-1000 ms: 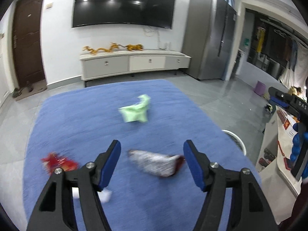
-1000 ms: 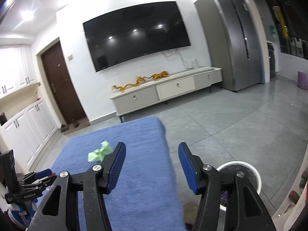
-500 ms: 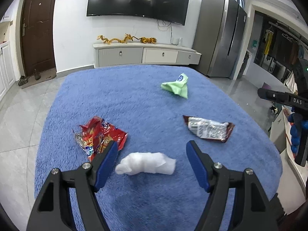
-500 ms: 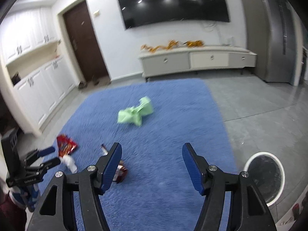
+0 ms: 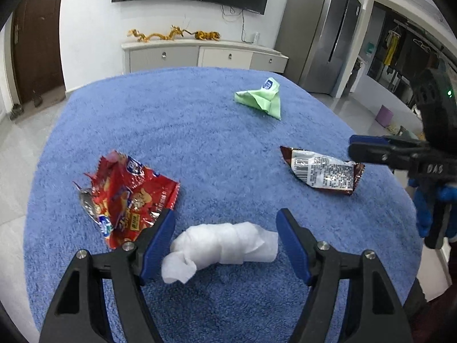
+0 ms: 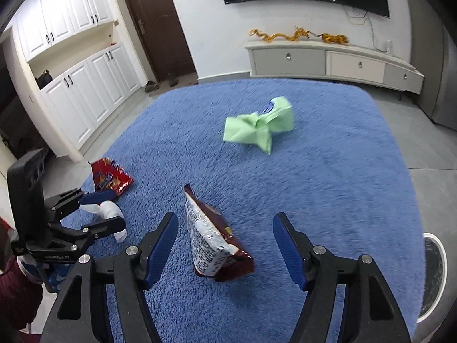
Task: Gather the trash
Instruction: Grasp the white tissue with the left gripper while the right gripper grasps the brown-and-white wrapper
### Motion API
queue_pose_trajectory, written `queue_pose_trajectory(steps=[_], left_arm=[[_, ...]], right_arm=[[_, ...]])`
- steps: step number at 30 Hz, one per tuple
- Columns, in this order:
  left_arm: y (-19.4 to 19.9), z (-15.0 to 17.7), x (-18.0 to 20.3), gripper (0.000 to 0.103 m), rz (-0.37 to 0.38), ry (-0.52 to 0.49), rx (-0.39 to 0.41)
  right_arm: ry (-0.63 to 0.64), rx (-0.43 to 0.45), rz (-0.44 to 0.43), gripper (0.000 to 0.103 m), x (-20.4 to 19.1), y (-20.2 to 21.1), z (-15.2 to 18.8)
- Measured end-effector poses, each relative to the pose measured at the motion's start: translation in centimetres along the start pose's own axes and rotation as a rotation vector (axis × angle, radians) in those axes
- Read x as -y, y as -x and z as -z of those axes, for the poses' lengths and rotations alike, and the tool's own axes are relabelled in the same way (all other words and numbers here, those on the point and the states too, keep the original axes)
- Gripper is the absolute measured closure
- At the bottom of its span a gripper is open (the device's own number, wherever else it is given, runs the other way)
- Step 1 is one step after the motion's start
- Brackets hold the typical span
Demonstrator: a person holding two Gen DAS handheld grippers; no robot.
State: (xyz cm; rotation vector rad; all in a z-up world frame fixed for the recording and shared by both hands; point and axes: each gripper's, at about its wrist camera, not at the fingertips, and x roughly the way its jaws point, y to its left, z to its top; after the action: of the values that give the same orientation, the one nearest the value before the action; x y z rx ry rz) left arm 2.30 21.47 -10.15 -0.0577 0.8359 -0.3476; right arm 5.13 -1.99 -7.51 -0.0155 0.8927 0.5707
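Note:
Several pieces of trash lie on a blue carpeted surface (image 5: pixel 200 131). My left gripper (image 5: pixel 225 228) is open, its jaws on either side of a crumpled white tissue (image 5: pixel 222 244). A red snack wrapper (image 5: pixel 128 197) lies just left of it. My right gripper (image 6: pixel 225 233) is open around a brown and silver wrapper (image 6: pixel 212 237), which also shows in the left wrist view (image 5: pixel 322 171). A green packet (image 5: pixel 261 98) lies farther back, and shows in the right wrist view (image 6: pixel 260 123). The left gripper (image 6: pixel 100 210), tissue (image 6: pixel 111 213) and red wrapper (image 6: pixel 111 175) show in the right wrist view.
A white round bin (image 6: pixel 431 274) stands on the floor off the right edge of the blue surface. A low white cabinet (image 5: pixel 200 55), a wall TV and a steel fridge (image 5: pixel 320 34) stand at the back. White cupboards (image 6: pixel 74 85) and a dark door are at the left.
Both grippers have moved down and closer to the surface. The left one now brackets the tissue. The right one has swung left and now brackets the brown and silver wrapper.

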Motion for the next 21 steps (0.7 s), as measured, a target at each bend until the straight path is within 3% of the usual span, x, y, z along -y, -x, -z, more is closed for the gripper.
queue_pose_trajectory(steps=[7, 9, 10, 13, 19, 21], left_arm=[[-0.9, 0.2, 0.0, 0.032, 0.047, 0.007, -0.035], [-1.0, 0.2, 0.2, 0.040, 0.050, 0.007, -0.036], [-1.0, 0.3, 0.1, 0.041, 0.048, 0.008, -0.036], [-0.9, 0.5, 0.1, 0.049, 0.055, 0.014, -0.034], [-0.8, 0.8, 0.2, 0.071, 0.048, 0.001, -0.035], [-0.6, 0.8, 0.4, 0.074, 0.047, -0.003, -0.031]], right_arm=[[-0.001, -0.048, -0.029, 0.036, -0.4, -2.1, 0.7], [0.003, -0.058, -0.035, 0.037, -0.6, -2.6, 0.8], [0.005, -0.061, -0.038, 0.040, -0.7, -2.8, 1.0], [-0.003, -0.070, -0.052, 0.065, -0.8, -3.2, 1.3], [-0.014, -0.059, -0.067, 0.074, -0.8, -2.1, 2.0], [-0.019, -0.041, -0.066, 0.075, -0.8, -1.1, 2.2]])
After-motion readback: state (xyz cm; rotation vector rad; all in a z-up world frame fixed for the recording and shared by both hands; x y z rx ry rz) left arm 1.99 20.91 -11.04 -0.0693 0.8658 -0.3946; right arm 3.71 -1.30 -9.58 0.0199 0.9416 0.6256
